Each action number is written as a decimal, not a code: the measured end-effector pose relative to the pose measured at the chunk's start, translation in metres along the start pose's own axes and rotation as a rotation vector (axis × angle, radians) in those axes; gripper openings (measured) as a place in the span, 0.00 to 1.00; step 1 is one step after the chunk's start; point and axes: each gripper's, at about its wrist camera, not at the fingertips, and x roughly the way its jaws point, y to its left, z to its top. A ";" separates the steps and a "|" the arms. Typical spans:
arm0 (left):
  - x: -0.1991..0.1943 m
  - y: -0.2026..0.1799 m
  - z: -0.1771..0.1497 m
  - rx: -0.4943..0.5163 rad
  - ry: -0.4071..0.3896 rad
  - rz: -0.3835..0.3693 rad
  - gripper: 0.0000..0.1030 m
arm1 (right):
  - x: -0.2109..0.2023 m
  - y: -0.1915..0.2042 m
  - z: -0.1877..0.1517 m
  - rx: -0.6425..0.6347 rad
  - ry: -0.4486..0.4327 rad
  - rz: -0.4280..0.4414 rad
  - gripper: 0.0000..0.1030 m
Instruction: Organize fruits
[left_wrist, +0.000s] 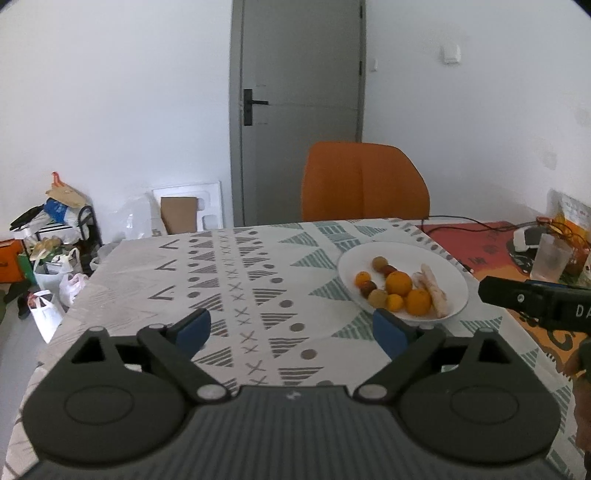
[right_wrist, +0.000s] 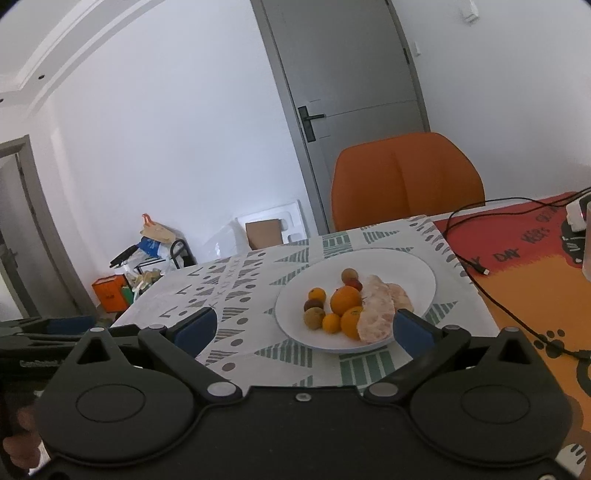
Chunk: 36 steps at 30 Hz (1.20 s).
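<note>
With both the left tool (left_wrist: 291, 330) and the right tool (right_wrist: 303, 328) spread and empty, approach the plate (right_wrist: 406, 258) at centre frame slowly — pinch one orange (right_wrist: 345, 300) gently, clear of its neighbours.

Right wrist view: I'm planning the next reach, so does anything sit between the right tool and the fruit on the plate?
Nothing visible does. The right tool is open and empty, and only bare patterned tablecloth lies before the white plate holding the fruit.
</note>
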 end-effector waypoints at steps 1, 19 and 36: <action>-0.003 0.004 -0.001 -0.007 -0.004 0.001 0.91 | 0.000 0.002 0.000 -0.006 0.002 0.003 1.00; -0.047 0.064 -0.013 -0.076 -0.025 0.012 0.92 | -0.019 0.069 0.004 -0.112 -0.002 0.071 1.00; -0.078 0.094 -0.014 -0.117 -0.051 0.047 0.92 | -0.040 0.105 0.008 -0.167 -0.023 0.109 1.00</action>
